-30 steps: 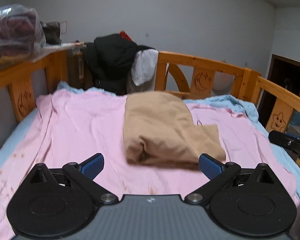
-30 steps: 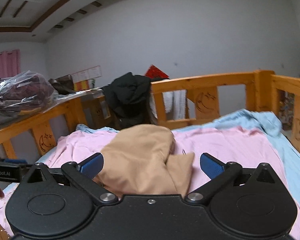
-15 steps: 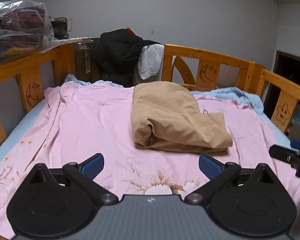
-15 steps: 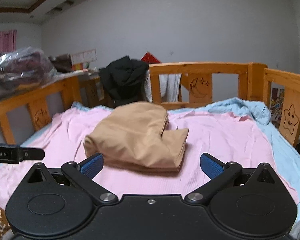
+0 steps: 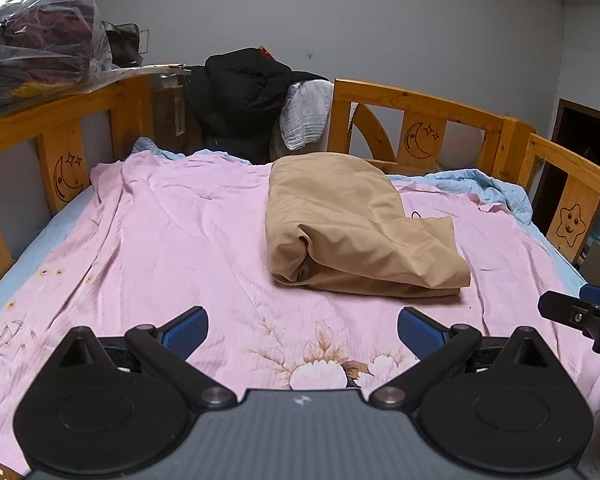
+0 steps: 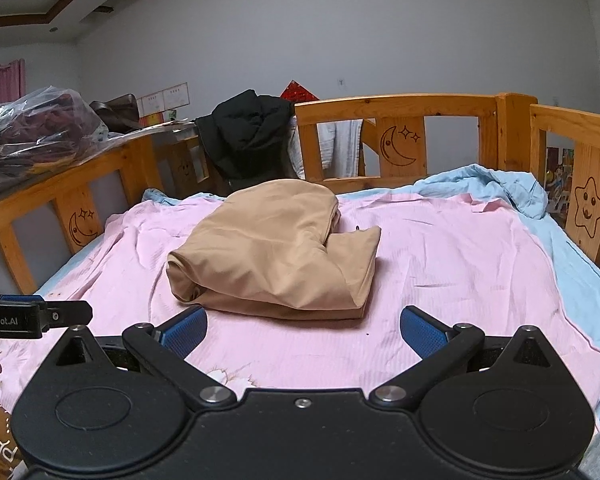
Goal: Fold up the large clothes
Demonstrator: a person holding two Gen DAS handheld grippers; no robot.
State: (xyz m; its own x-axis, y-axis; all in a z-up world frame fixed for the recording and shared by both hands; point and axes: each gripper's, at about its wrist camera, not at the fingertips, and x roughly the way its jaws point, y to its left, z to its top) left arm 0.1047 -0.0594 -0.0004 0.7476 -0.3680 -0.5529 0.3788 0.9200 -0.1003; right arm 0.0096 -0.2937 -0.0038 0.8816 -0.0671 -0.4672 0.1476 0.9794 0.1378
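Wooden rails [image 5: 416, 98] with carved moons and stars enclose a bed covered by a pink sheet [image 5: 172, 240] over a blue one; a black jacket [image 5: 240, 96] hangs at the far rail. Tan garment [image 5: 356, 224] lies folded into a thick bundle on the sheet, right of centre in the left wrist view, well apart from both tools.

Left hand-held gripper [image 5: 302, 330]: released, jaws spread wide, nothing between them, above bare sheet short of the bundle. Right hand-held gripper [image 6: 303, 330]: likewise released and empty, near the bundle's front edge but not touching.

Assessment: folding appears complete or nearly so.

Risks: the rolled left end of the bundle looks loose and puffed; a one-sided pinch there would likely unroll the layers. A low approach could catch the pink sheet along with the garment and drag both.
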